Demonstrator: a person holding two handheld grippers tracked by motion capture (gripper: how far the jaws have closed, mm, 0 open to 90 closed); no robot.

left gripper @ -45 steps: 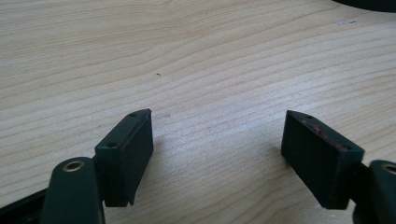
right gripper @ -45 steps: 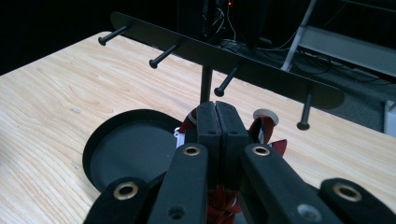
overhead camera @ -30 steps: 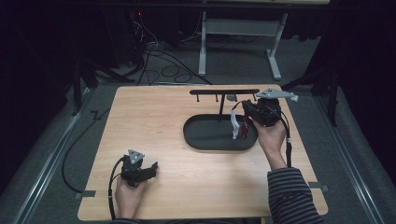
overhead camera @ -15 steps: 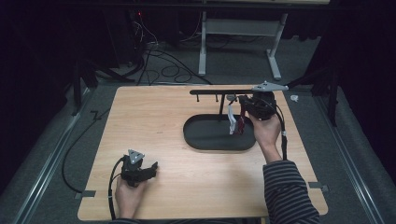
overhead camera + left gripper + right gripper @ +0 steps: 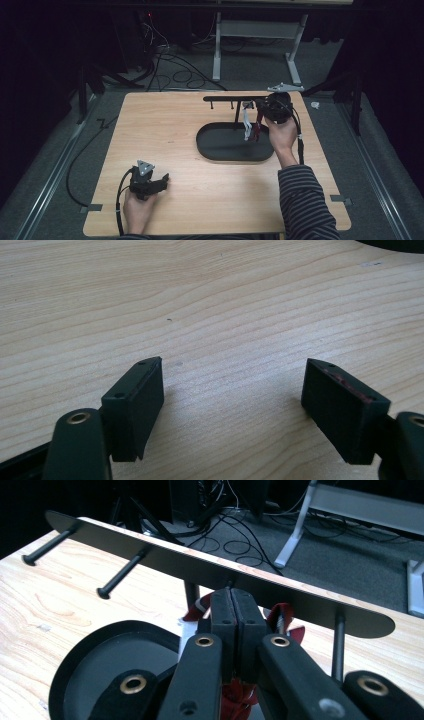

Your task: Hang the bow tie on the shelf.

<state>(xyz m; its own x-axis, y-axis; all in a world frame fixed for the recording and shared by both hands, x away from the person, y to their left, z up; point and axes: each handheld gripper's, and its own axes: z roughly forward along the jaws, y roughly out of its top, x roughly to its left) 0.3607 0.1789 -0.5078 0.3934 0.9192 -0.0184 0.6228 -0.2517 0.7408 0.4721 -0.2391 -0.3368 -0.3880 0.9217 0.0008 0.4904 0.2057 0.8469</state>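
A black stand has an oval base (image 5: 220, 147) and a horizontal bar (image 5: 232, 98) with short pegs. My right gripper (image 5: 262, 109) is up at the bar's right part, just below it. It is shut on a red strap (image 5: 257, 127), which dangles over the base. In the right gripper view the jaws (image 5: 235, 600) are pressed together just under the bar (image 5: 165, 557), with red strap (image 5: 285, 615) showing on both sides. A white piece (image 5: 246, 127) hangs beside the red strap; I cannot tell what holds it. My left gripper (image 5: 162, 180) rests open on the near left of the table, its jaws (image 5: 232, 385) empty.
The wooden table (image 5: 165, 125) is bare to the left of the stand. Cables and a white desk frame (image 5: 255, 30) lie on the dark floor beyond the far edge. A striped sleeve (image 5: 300, 200) reaches in from the near right.
My right gripper has moved away from me and up to the bar, carrying the red strap; the white piece shifted with it. The left gripper has stayed still.
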